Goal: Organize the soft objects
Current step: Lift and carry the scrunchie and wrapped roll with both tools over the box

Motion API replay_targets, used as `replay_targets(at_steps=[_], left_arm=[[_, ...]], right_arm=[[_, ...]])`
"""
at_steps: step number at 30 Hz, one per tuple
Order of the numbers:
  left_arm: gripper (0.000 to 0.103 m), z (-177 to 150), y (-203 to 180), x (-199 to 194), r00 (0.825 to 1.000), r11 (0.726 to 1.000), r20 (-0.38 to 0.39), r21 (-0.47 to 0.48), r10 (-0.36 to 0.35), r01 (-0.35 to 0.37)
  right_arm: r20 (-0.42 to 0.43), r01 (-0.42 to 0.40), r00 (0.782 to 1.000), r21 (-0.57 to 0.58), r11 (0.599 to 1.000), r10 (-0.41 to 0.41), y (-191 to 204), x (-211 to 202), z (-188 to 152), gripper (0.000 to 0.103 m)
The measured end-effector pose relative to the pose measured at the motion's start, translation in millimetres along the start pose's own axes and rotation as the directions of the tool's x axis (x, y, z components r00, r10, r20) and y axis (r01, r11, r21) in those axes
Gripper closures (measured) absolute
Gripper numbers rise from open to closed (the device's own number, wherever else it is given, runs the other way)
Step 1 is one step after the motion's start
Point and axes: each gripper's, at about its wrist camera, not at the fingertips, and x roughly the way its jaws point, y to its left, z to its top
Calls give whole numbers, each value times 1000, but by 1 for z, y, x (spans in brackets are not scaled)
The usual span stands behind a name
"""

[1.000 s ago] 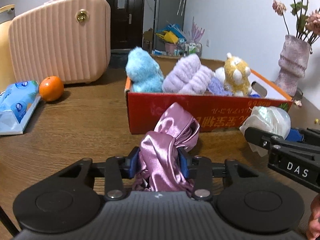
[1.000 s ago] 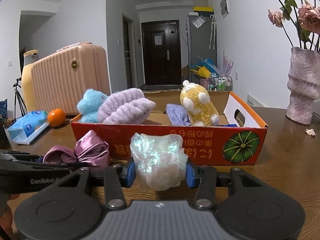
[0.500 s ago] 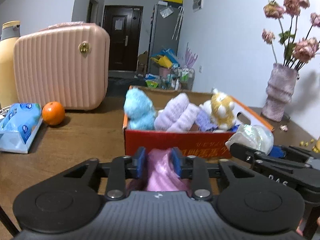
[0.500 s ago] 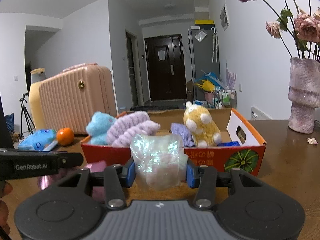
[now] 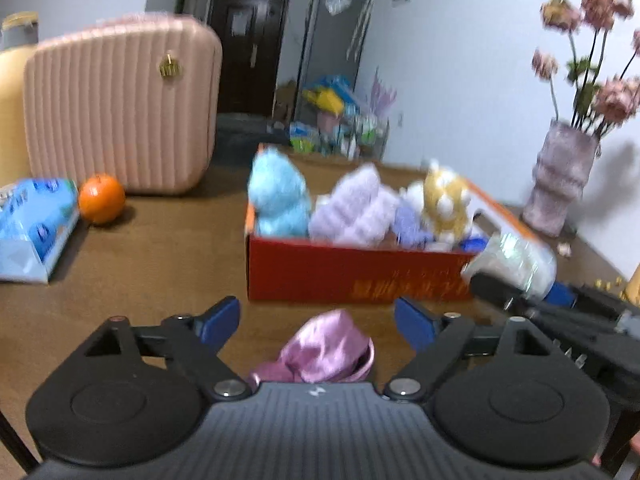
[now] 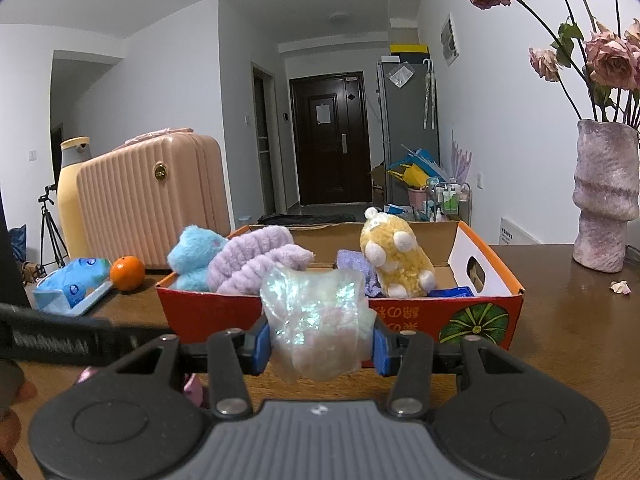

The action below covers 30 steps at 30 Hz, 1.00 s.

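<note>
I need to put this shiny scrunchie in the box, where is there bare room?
The cardboard box is bare at its right end, between the yellow plush and the handle-hole wall. Its left half is crowded with the blue plush and purple headband.

Even, dim indoor light. Left wrist view motion-blurred throughout; right wrist view sharp. Soft shadow falls beside the vase point(image 5: 560, 180). Fisheye bending, dark corners.

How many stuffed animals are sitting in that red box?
2. A blue plush sits at the left end of the red box; a yellow plush leans right of the middle. Others may be hidden beneath.
</note>
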Motion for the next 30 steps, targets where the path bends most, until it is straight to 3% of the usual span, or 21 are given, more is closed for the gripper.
replay_targets(at_steps=[4, 9, 12, 20, 26, 30], left_arm=[[17, -10, -3, 19, 994, 999, -105, 37, 31, -27], [50, -18, -6, 25, 989, 997, -140, 70, 42, -32], [61, -19, -5, 20, 992, 998, -120, 63, 27, -19], [65, 5, -13, -11, 999, 999, 24, 23, -39, 38], [65, 37, -34, -30, 981, 997, 179, 18, -76, 74], [65, 59, -54, -20, 968, 995, 234, 8, -95, 96]], right_arm=[[-3, 5, 1000, -4, 1000, -5, -6, -1, -1, 56], [-7, 4, 1000, -14, 1000, -4, -14, -3, -2, 56], [-3, 5, 1000, -19, 1000, -5, -19, -4, -2, 56], [48, 20, 999, -1, 1000, -20, -32, -5, 8, 56], [101, 40, 994, 8, 999, -40, -40, 0, 22, 56], [122, 59, 991, 19, 998, -61, -49, 11, 32, 56]])
